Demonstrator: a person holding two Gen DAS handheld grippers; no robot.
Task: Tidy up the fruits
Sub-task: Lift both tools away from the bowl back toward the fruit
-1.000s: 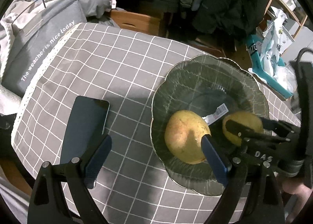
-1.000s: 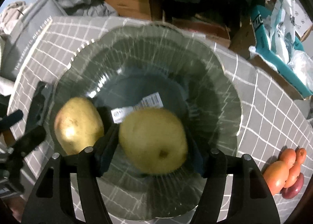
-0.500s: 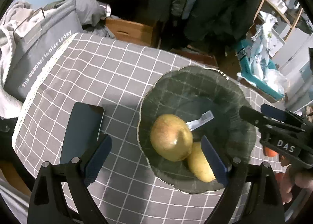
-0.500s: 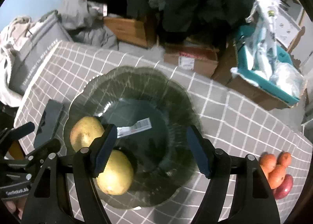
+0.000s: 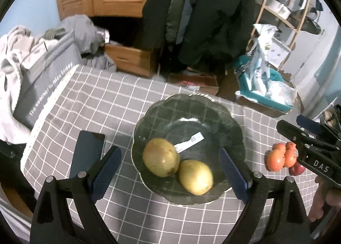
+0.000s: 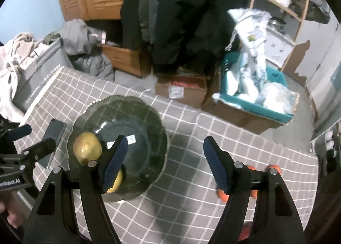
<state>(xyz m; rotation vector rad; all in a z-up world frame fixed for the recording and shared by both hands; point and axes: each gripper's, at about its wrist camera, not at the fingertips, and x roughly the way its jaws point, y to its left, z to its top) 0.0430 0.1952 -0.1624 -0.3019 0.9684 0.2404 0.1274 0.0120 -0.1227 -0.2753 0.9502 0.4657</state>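
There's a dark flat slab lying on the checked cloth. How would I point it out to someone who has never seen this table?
Start at the grey checked tablecloth and find the dark green scalloped glass plate holding two yellow-green pears. Just left of that plate, near the cloth's lace-trimmed edge, lies the black rectangular phone. It is the only flat, dark, straight-edged thing on the cloth; everything else there is round.

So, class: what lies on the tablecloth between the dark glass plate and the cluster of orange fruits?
Nothing: in the left wrist view, only bare checked tablecloth separates the plate from the orange fruits.
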